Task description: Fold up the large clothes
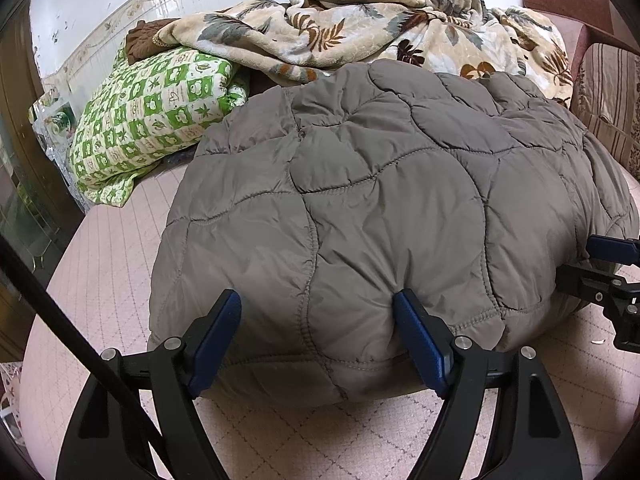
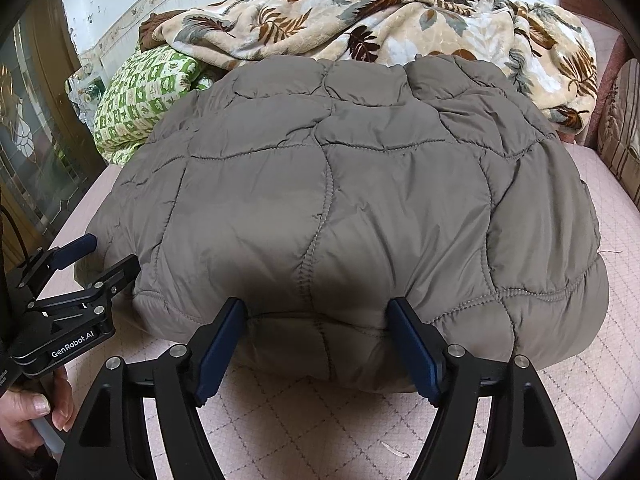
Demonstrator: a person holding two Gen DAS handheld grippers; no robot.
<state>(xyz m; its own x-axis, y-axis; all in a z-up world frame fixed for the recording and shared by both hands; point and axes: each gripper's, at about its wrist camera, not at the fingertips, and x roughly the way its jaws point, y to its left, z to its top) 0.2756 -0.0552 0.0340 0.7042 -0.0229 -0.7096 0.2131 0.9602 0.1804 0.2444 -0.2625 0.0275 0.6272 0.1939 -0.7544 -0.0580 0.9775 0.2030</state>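
Note:
A grey-brown quilted jacket [image 1: 380, 208] lies folded in a puffy bundle on the pink bed cover [image 1: 120, 280]; it also fills the right wrist view [image 2: 340, 208]. My left gripper [image 1: 318, 308] is open, its blue pads pressed against the jacket's near edge, left part. My right gripper [image 2: 316, 312] is open, its pads against the near edge, right part. The right gripper shows at the right edge of the left view [image 1: 612, 272]. The left gripper shows at the left of the right view [image 2: 100, 256], open beside the jacket's left corner.
A green-and-white patterned quilt [image 1: 152, 120] lies at the back left. A beige leaf-print blanket [image 1: 360, 28] is piled behind the jacket. A striped cushion [image 1: 608, 108] and a reddish sofa arm [image 1: 568, 0] stand at the right. A glass cabinet [image 2: 36, 152] stands left.

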